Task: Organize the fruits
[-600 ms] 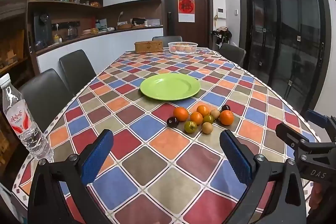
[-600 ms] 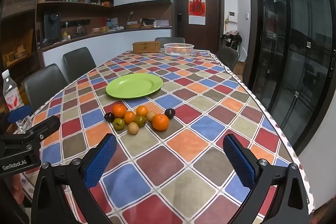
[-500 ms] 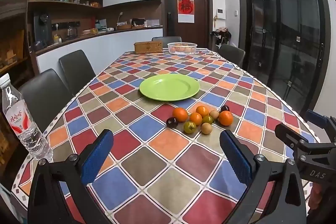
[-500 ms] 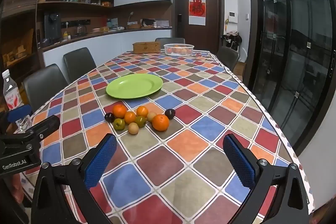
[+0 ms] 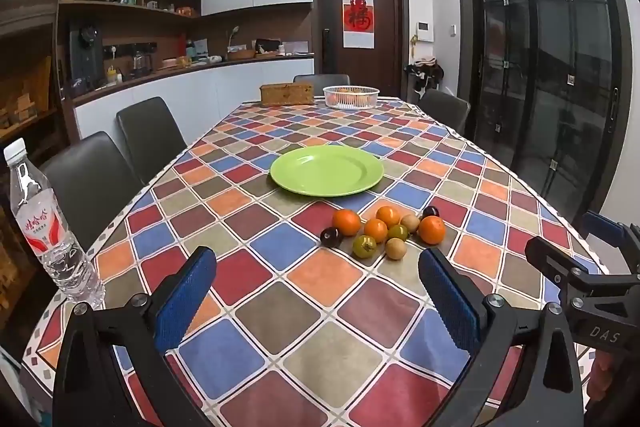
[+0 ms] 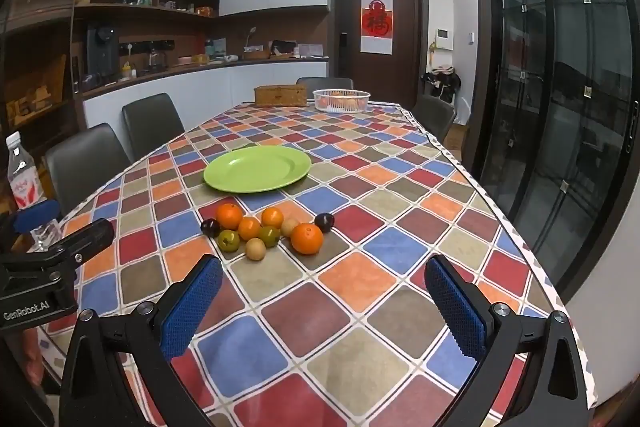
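A cluster of small fruits (image 5: 384, 231) lies on the checkered tablecloth: several oranges, two dark plums, two green fruits and two tan ones. It also shows in the right wrist view (image 6: 264, 231). An empty green plate (image 5: 327, 169) sits just behind the cluster, seen too in the right wrist view (image 6: 257, 167). My left gripper (image 5: 316, 291) is open and empty, held above the table short of the fruits. My right gripper (image 6: 322, 297) is open and empty, also short of the fruits.
A water bottle (image 5: 46, 227) stands at the table's near left corner. A white basket (image 5: 351, 95) and a woven box (image 5: 286, 93) sit at the far end. Dark chairs (image 5: 146, 131) line the left side. Glass doors are on the right.
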`<control>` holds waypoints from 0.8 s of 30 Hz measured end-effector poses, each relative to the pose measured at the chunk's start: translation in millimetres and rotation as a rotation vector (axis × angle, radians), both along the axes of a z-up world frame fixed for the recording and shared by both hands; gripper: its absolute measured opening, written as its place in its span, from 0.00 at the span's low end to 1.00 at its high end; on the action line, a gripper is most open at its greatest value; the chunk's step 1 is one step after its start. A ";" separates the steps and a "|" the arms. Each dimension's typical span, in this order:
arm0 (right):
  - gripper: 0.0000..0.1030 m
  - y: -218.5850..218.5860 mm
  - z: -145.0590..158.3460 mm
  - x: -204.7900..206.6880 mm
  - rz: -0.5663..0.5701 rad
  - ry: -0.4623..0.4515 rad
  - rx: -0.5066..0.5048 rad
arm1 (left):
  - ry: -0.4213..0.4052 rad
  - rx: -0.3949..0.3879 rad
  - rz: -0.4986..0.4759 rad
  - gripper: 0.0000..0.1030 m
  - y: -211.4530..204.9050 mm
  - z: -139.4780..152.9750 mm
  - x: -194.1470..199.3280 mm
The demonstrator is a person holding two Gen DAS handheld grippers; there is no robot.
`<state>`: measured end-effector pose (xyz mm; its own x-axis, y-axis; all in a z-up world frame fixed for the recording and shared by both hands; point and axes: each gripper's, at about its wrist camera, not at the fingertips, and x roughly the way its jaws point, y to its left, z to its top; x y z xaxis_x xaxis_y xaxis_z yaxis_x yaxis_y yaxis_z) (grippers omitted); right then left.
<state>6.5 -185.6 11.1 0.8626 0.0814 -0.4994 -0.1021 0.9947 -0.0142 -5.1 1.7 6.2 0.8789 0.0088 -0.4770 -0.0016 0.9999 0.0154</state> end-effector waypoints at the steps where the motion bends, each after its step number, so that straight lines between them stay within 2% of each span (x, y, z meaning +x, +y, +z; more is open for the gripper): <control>1: 0.99 -0.2 -0.4 0.2 0.001 -0.001 0.000 | -0.001 -0.001 -0.001 1.00 -0.1 0.5 -0.4; 24: 0.99 2.1 9.0 -5.4 0.011 -0.023 0.001 | -0.027 -0.004 -0.015 1.00 -1.0 9.5 -7.6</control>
<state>1.1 -183.5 20.1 0.8729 0.0913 -0.4793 -0.1125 0.9935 -0.0157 -12.7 0.7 15.6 0.8915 -0.0068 -0.4529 0.0134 0.9998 0.0114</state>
